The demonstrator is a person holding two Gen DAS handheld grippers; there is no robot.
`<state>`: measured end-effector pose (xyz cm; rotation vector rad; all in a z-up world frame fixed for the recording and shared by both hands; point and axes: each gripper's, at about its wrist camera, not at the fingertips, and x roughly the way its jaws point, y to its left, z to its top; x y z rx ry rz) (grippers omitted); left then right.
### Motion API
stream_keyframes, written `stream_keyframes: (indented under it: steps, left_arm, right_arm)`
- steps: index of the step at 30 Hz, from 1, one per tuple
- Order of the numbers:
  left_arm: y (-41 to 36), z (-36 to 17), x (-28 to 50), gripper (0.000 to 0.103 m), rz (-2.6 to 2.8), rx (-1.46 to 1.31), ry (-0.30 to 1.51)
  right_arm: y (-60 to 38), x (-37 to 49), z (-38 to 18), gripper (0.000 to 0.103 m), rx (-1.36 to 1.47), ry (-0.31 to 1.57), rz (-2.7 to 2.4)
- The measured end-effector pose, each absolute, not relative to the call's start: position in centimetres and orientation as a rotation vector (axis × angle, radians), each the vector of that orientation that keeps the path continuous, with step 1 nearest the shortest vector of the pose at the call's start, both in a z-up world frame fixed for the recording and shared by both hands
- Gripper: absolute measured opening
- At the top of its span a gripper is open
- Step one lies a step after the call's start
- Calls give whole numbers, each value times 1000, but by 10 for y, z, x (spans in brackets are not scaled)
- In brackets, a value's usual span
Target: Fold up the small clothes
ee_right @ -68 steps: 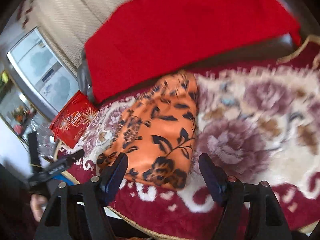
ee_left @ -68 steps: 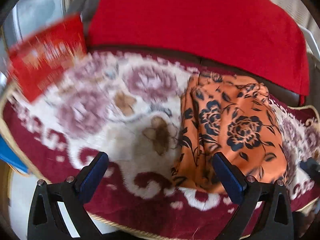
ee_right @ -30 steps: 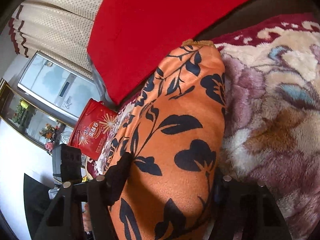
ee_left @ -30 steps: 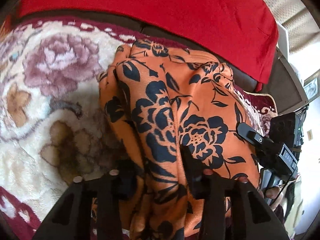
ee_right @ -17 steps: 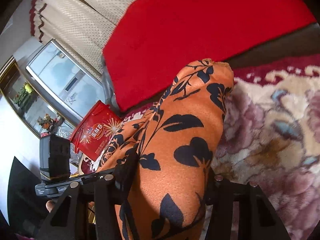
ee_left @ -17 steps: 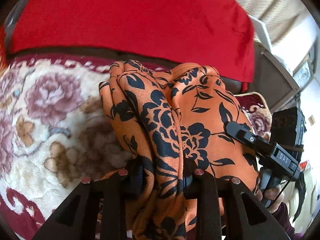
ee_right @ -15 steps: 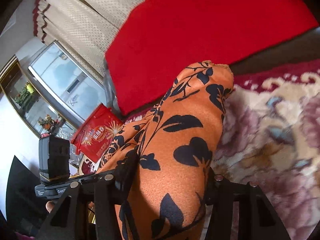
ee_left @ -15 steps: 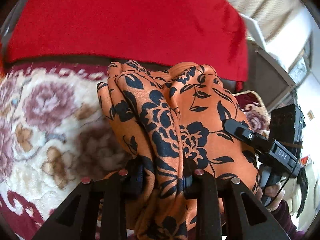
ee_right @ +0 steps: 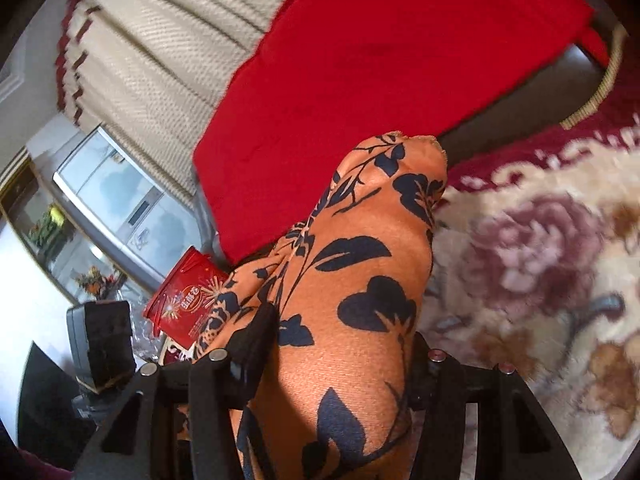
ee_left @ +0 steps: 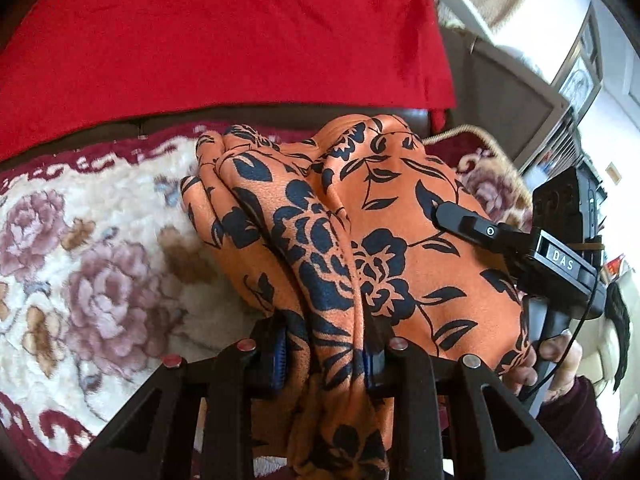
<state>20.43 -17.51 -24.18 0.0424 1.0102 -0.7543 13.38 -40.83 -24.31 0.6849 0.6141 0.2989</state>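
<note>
An orange garment (ee_left: 384, 216) with a black flower print is bunched and lifted off the floral plush blanket (ee_left: 100, 264). My left gripper (ee_left: 326, 354) is shut on a gathered fold at its near edge. In the right wrist view the same orange garment (ee_right: 360, 288) rises between the fingers of my right gripper (ee_right: 340, 350), which is shut on a thick bundle of it. The right gripper also shows at the right of the left wrist view, held by a hand (ee_left: 556, 364), its finger (ee_left: 468, 222) against the cloth.
A red cloth (ee_left: 224, 36) covers the sofa back behind the blanket. A red snack bag (ee_right: 188, 300) lies at the left end of the seat. Beyond it are a glass-fronted cabinet (ee_right: 116, 200) and pale curtains (ee_right: 160, 40).
Both grippers came down onto the flat folded garment, closed on it and lifted it off the blanket. In the last half second the bundle has risen further and shifted sideways.
</note>
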Motion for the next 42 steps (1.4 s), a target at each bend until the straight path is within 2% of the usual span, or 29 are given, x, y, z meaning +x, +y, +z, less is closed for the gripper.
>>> stream_keyframes:
  steps: [5,8,9,12,16,17,19,20,21,24,26,31,35,37,42]
  left_arm:
    - [-174,-259,201,35,-692,125,1032]
    - [-162,-257,201,44,-679,83,1045]
    - [-159,-257,198,47,-660,79,1047]
    - [-149,-251,187,49,-634,69,1018]
    - [-152,-249,172,50,-553,155,942]
    - [-154,-251,169,50,-531,181,930]
    - [-159,-257,166,55,-496,235,914]
    - [-163,-263,165,60,-461,277,907]
    - [-166,-267,166,64,-439,294,902]
    - [-169,-265,161,65,-396,329,870]
    - [-170,-256,153,65,-372,360,845]
    - [-159,-210,126,66,-340,356,722]
    - [-146,-168,103,80,-309,314,617]
    - [-139,-149,94,82,-291,302,562]
    - [-129,-111,63,87,-270,290,460]
  right_arm:
    - [-420,142,-282,56,711,736,238]
    - [-435,143,-293,65,758,786,190]
    - [-439,141,-292,65,755,796,170]
    - [-449,129,-274,65,698,775,105]
    - [-452,99,-234,66,556,623,5]
    - [-446,96,-226,64,519,594,22]
    - [-429,93,-213,51,440,558,49]
    - [-420,96,-211,49,410,564,73]
    - [-411,101,-213,48,402,589,93]
    - [-397,125,-244,48,407,742,92]
    - [-392,134,-259,49,387,800,71]
    - [-393,101,-228,48,400,708,56]
    - [-371,63,-183,50,334,579,43]
    - [-359,41,-163,58,298,525,23]
    - [-336,9,-127,59,252,477,-25]
